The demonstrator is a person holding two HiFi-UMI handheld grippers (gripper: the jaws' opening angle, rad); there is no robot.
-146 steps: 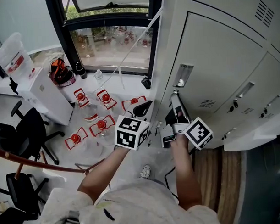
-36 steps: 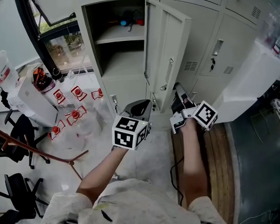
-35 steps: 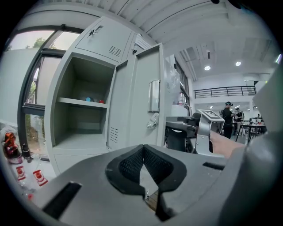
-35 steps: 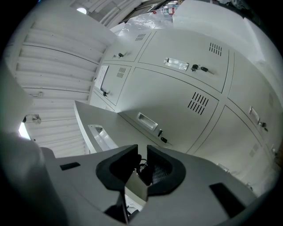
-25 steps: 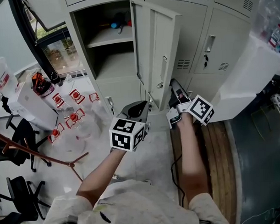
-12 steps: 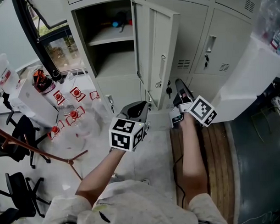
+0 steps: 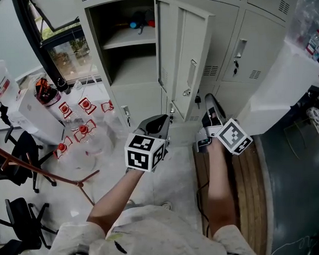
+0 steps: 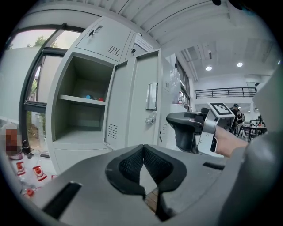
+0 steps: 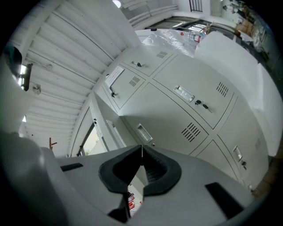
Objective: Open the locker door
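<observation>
The grey locker door [image 7: 186, 60] stands swung open, edge-on toward me, with its handle [image 7: 191, 75] on the face turned to the right. Behind it the open compartment [image 7: 128, 57] shows a shelf with small coloured items [image 7: 140, 23]. My right gripper [image 7: 208, 100] hangs just below and right of the door's lower edge, shut on nothing. My left gripper [image 7: 160, 120] is held low in front of the locker base, also shut and empty. In the left gripper view the door [image 8: 141, 103] and the right gripper [image 8: 190, 130] are ahead. The right gripper view faces neighbouring closed locker doors [image 9: 177, 110].
More closed lockers [image 7: 245, 53] stand right of the open one, with a white wrapped bulk [image 7: 283, 78] in front. A white dispenser [image 7: 36, 110], red-capped bottles [image 7: 78, 130], office chairs [image 7: 24, 155] and a brown rack pole [image 7: 41, 173] crowd the left floor.
The door was closed with the right gripper at its handle; it now stands open. Over the last second the right gripper drew back slightly right and down, clear of the door.
</observation>
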